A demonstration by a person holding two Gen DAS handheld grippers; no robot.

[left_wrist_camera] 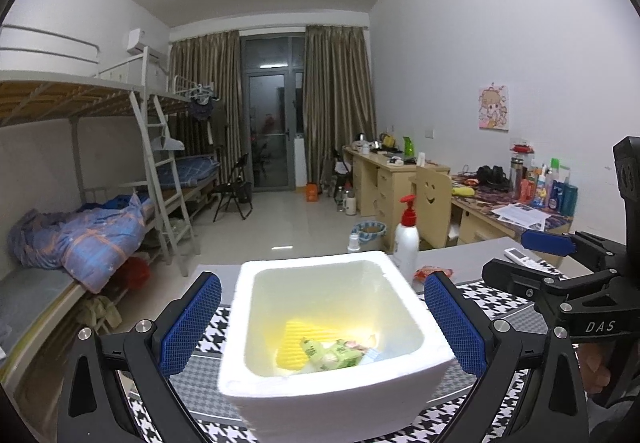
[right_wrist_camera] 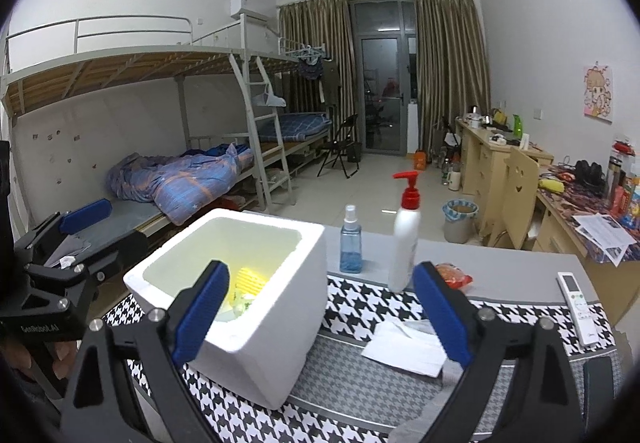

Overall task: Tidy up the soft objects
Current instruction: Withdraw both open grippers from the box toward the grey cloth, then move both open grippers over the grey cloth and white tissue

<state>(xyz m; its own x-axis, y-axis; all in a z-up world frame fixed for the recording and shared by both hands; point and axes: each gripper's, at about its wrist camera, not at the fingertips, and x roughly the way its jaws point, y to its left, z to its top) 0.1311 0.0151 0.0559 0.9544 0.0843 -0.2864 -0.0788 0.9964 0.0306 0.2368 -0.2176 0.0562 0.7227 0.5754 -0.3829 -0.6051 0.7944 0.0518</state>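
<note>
A white foam box (left_wrist_camera: 336,395) stands on the houndstooth mat and fills the middle of the left wrist view. In it lie a yellow ribbed sponge (left_wrist_camera: 294,343) and green tissue packets (left_wrist_camera: 332,357). My left gripper (left_wrist_camera: 322,283) is open, its blue pads wide on either side of the box and not pressing on it. My right gripper (right_wrist_camera: 322,269) is open to the right of the box (right_wrist_camera: 240,307), with nothing held. A white folded tissue (right_wrist_camera: 404,347) lies on the mat by its right finger. An orange-red packet (right_wrist_camera: 454,275) lies behind it.
A white pump bottle with a red top (right_wrist_camera: 406,243) and a blue spray bottle (right_wrist_camera: 351,243) stand behind the box. A white remote (right_wrist_camera: 576,307) lies at the mat's right edge (right_wrist_camera: 600,327). Bunk beds are on the left and desks on the right.
</note>
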